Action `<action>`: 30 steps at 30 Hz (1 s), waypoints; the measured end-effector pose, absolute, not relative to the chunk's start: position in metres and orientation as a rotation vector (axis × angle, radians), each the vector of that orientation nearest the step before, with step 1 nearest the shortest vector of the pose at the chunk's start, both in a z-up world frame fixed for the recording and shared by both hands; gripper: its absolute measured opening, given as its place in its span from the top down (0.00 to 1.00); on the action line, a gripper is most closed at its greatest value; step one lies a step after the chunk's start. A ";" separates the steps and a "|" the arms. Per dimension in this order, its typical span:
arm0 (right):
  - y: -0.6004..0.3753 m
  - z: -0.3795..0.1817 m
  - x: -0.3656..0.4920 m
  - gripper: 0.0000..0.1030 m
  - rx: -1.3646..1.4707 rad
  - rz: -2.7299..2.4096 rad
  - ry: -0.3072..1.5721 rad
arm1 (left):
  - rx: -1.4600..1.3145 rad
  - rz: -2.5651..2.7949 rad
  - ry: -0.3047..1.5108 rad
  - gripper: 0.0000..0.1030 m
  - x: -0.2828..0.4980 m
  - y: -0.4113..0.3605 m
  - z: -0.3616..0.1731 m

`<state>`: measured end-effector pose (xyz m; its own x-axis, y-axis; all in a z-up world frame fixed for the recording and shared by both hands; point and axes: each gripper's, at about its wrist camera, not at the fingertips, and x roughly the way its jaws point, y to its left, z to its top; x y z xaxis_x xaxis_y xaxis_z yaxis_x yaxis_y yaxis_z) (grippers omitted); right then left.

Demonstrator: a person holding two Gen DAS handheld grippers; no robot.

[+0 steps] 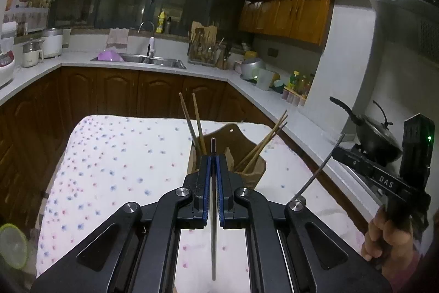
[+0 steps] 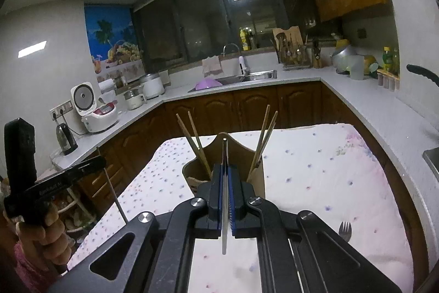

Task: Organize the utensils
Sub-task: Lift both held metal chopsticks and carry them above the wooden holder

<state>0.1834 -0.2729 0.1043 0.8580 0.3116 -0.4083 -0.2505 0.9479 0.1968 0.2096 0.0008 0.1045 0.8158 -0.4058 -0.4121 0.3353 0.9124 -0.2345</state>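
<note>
We see a white cloth [image 1: 115,155] dotted with small blue and pink flowers, a brown wooden holder [image 2: 241,153] with tan chopsticks [image 1: 196,122], black grippers with blue pads [image 2: 216,191], and a grey fork [image 2: 344,229].

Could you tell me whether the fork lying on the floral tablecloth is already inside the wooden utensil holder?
No, the fork lies flat on the tablecloth, apart from the wooden utensil holder, which holds only chopsticks.

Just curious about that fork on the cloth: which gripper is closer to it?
Right. The fork lies just right of the right gripper; the left gripper is held off to the other side, farther away.
</note>
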 end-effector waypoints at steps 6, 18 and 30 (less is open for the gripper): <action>-0.276 0.113 0.187 0.96 0.141 0.289 0.430 | -0.157 -0.393 0.445 0.97 0.217 0.001 0.112; -0.279 0.141 0.210 0.96 0.134 0.275 0.361 | -0.165 -0.377 0.353 0.97 0.243 0.003 0.145; -0.279 0.156 0.254 0.96 0.132 0.256 0.314 | -0.179 -0.362 0.261 0.97 0.290 -0.005 0.168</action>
<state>0.2540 -0.2788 0.1559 0.9189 0.2692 -0.2883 -0.2282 0.9590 0.1681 0.2896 -0.0053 0.1678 0.9023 -0.3713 -0.2191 0.3254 0.9199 -0.2188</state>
